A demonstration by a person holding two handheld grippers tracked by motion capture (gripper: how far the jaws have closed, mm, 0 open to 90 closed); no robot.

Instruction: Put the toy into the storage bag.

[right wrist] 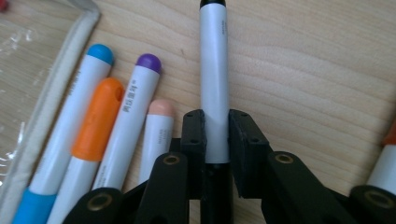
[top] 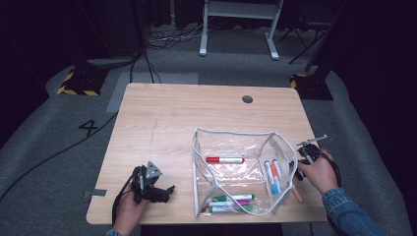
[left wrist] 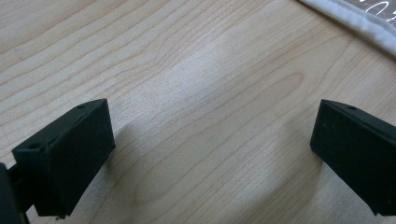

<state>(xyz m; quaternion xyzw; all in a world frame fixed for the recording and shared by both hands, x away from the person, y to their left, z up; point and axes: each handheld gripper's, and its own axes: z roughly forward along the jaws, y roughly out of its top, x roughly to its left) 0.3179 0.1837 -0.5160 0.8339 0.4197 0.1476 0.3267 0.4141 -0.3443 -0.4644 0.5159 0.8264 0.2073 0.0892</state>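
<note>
Clamping white marker point(right wrist: 214, 88) | right gripper point(right wrist: 215, 135) | cap cut off

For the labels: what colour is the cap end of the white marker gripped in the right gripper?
Black, on the white marker; right gripper view.

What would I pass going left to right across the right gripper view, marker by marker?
Pouch edge → blue-capped marker → orange-capped marker → purple-capped marker → peach-capped marker → the marker clamped in the right gripper.
</note>
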